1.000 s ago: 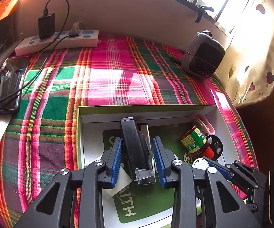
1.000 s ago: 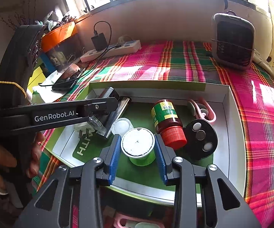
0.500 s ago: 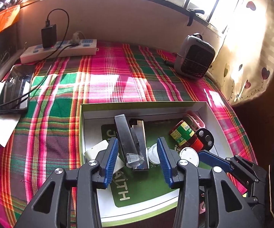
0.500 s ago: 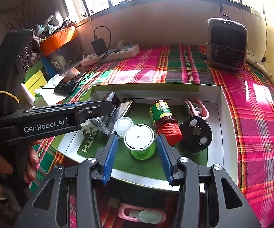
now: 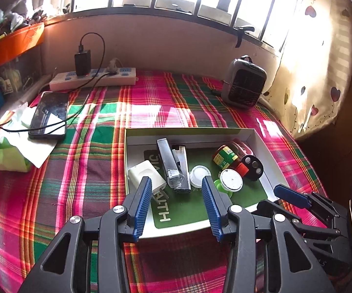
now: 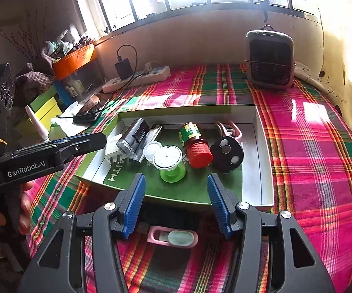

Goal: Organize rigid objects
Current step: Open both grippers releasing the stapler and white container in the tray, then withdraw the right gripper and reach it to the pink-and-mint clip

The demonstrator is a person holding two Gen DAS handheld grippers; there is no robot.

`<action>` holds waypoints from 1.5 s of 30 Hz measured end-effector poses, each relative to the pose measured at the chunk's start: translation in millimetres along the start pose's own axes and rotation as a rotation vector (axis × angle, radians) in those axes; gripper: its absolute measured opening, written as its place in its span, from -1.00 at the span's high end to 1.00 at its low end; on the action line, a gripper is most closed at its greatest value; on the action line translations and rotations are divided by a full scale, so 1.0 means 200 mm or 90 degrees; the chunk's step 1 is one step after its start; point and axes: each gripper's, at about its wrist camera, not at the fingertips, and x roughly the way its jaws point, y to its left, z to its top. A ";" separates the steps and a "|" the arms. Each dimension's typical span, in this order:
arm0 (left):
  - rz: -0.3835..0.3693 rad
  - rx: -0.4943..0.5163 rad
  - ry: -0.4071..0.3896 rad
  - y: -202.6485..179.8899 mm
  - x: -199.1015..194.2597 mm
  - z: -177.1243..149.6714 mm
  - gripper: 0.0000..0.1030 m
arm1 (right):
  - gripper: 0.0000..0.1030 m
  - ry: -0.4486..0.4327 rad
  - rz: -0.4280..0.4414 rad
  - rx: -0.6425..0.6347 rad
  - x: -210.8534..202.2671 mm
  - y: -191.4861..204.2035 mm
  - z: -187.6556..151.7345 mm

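A shallow white box (image 5: 188, 131) on the plaid cloth holds a black bar with a clear end (image 5: 168, 161), a white plug (image 5: 144, 174), a white lid (image 5: 200, 174), a green cup with a white lid (image 5: 231, 180), a red-capped jar (image 5: 227, 157), a black disc (image 5: 253, 167) and pink scissors (image 5: 242, 145). My left gripper (image 5: 176, 185) hangs open above the box's near edge, with nothing between its pads. My right gripper (image 6: 176, 180) is opening, and the green cup (image 6: 170, 163) stands free just beyond its fingertips. The jar (image 6: 194, 141) lies beside the cup.
A pink case (image 6: 173, 236) lies on the cloth in front of the box (image 6: 264, 158). At the back are a power strip (image 5: 93, 79), a grey heater (image 5: 245, 81) and, to the left, a phone (image 5: 49, 114) on tissues. A hand (image 6: 24, 202) holds the left gripper.
Both grippers opened and drew back and up from the box. The left one let go of the black bar, the right one let go of the green cup.
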 end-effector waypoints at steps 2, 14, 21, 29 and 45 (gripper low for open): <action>-0.009 -0.008 -0.001 0.00 -0.04 -0.03 0.18 | -0.04 -0.005 -0.003 0.007 -0.04 -0.03 -0.02; -0.045 -0.019 0.020 -0.05 -0.10 -0.25 0.18 | -0.04 0.024 0.006 -0.004 -0.12 -0.12 -0.17; -0.054 -0.038 0.049 -0.02 -0.06 -0.34 0.18 | -0.05 0.061 0.050 -0.026 -0.03 -0.07 -0.20; -0.067 -0.048 0.054 0.02 -0.05 -0.36 0.18 | -0.05 0.095 0.097 -0.090 -0.03 0.04 -0.25; -0.094 -0.059 0.066 0.07 -0.05 -0.39 0.18 | -0.05 0.077 0.048 -0.175 0.00 0.09 -0.20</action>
